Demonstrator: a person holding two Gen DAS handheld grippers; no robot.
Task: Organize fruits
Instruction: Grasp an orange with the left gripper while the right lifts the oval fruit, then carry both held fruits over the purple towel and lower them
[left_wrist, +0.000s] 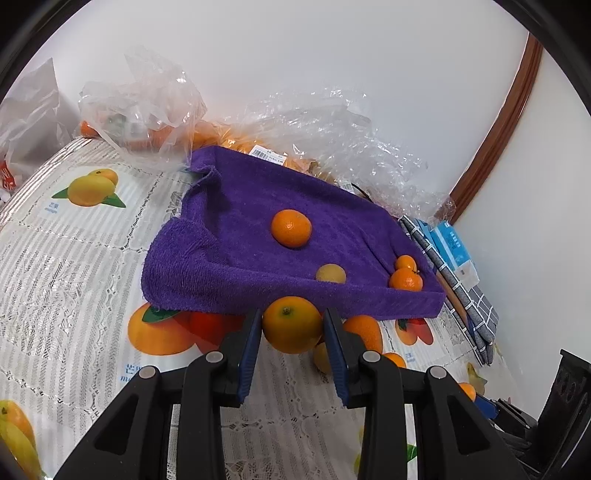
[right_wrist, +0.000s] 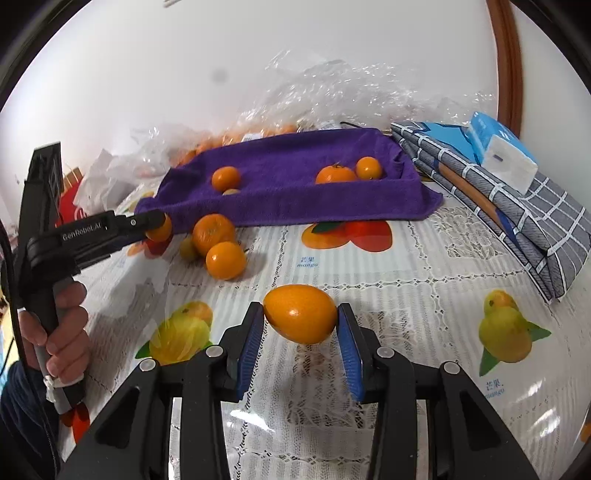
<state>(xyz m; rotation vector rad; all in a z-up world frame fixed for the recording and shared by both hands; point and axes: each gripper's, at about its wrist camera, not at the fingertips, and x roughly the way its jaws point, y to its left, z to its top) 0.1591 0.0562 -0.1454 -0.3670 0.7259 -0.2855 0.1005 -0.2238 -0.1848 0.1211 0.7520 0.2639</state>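
My left gripper (left_wrist: 291, 325) is shut on a round orange (left_wrist: 291, 324), held just in front of the near edge of a purple towel (left_wrist: 236, 236). In the right wrist view the left gripper (right_wrist: 159, 227) shows at the towel's (right_wrist: 280, 199) left corner. On the towel lie a mandarin (left_wrist: 291, 228), a small yellowish fruit (left_wrist: 331, 273) and two small oranges (left_wrist: 405, 277). My right gripper (right_wrist: 300, 319) is shut on an oval orange fruit (right_wrist: 300, 318), held above the tablecloth. Two oranges (right_wrist: 218, 245) and a small yellow fruit (right_wrist: 188, 249) lie loose on the table.
The table has a fruit-print lace cloth (right_wrist: 406, 266). Crumpled clear plastic bags (left_wrist: 332, 129) with more oranges lie behind the towel. A folded grey checked cloth (right_wrist: 517, 206) with a blue tissue pack (right_wrist: 502, 147) sits at the right. The wall is close behind.
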